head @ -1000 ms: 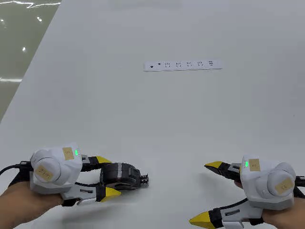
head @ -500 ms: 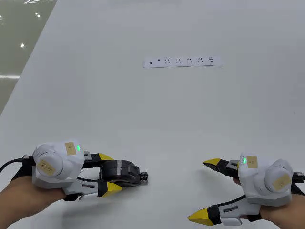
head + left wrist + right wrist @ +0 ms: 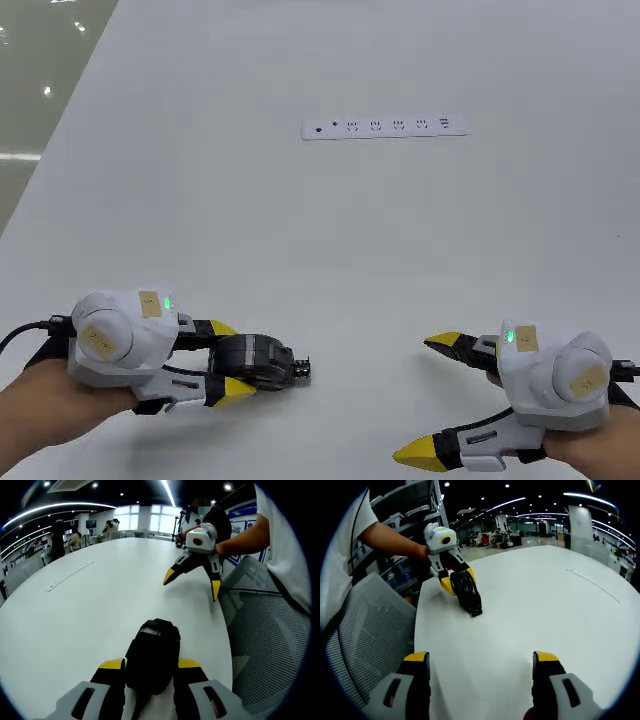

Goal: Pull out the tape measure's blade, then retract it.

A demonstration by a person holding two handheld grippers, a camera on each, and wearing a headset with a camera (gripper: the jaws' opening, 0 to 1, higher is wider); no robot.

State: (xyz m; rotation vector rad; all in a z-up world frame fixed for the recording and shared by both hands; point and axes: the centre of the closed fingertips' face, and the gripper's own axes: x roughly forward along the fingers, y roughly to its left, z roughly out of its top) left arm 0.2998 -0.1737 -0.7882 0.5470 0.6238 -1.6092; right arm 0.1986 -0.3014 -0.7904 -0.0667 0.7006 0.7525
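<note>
Open table (image 3: 365, 290) right of tape measure (image 3: 255, 360)

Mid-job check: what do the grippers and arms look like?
Left gripper and right gripper: white rounded housings, black jaws with yellow tips, each with a green light and tan stickers. A black cable trails from the left. Short white sleeve.

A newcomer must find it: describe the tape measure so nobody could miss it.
On the white workbench, look at the near left side. Between the yellow-tipped jaws of the left gripper sits the tape measure, a chunky black case; the far power strip is flat and white.
</note>
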